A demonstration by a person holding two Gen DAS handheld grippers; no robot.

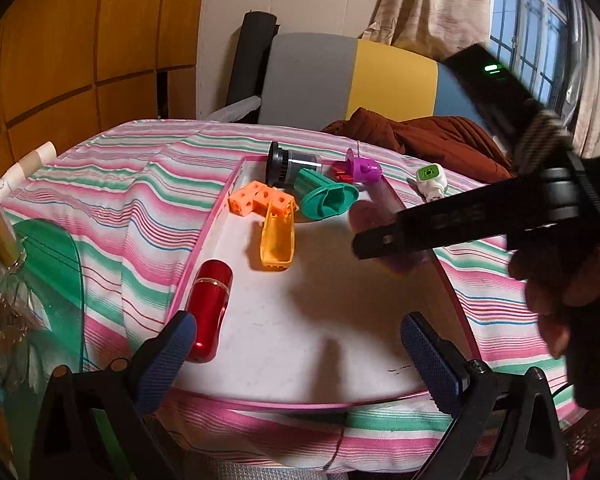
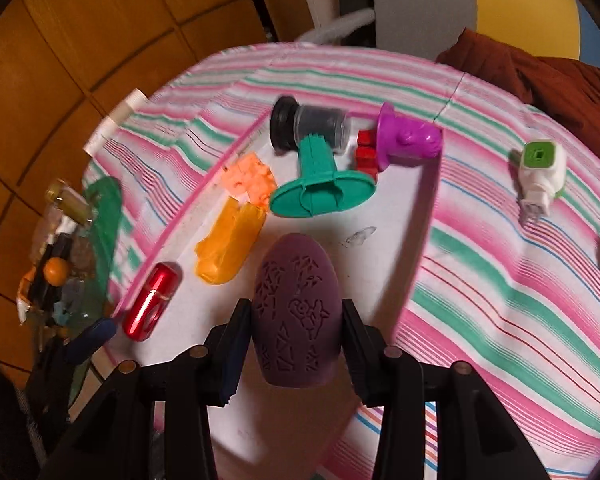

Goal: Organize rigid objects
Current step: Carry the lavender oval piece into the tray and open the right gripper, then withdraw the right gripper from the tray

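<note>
Two grippers: both over a white tray on a striped cloth.
Cloth (image 2: 500, 288): pink, green and white stripes, covering the table under the tray.
Tray (image 1: 300, 344): white with a pink rim, lying on the cloth; most of the objects sit at its far end.
Right gripper (image 2: 296, 344): pressed onto the egg from both sides, held above the near half of the tray.
Left gripper (image 1: 296, 352): spread wide with nothing between its blue pads, low over the near tray edge.
Egg (image 2: 296, 312): purple with an embossed pattern, pinched between the right gripper's fingers with its rounded end pointing away; near the yellow piece.
Green funnel (image 2: 320, 188): on its side in the tray, its stem against the jar.
Jar (image 2: 312, 126): black cap, clear body, lying at the tray's far edge.
Yellow piece (image 2: 228, 248): flat on the tray, just beside the orange blocks.
Red cylinder (image 2: 152, 300): along the tray's left rim, close to the left gripper's left pad.
Purple toy (image 2: 408, 140): at the far right corner, touching red blocks (image 2: 366, 154).
Orange blocks (image 2: 248, 178): between the yellow piece and the funnel.
White-green item (image 2: 540, 172): on the cloth, outside the tray to the right.
</note>
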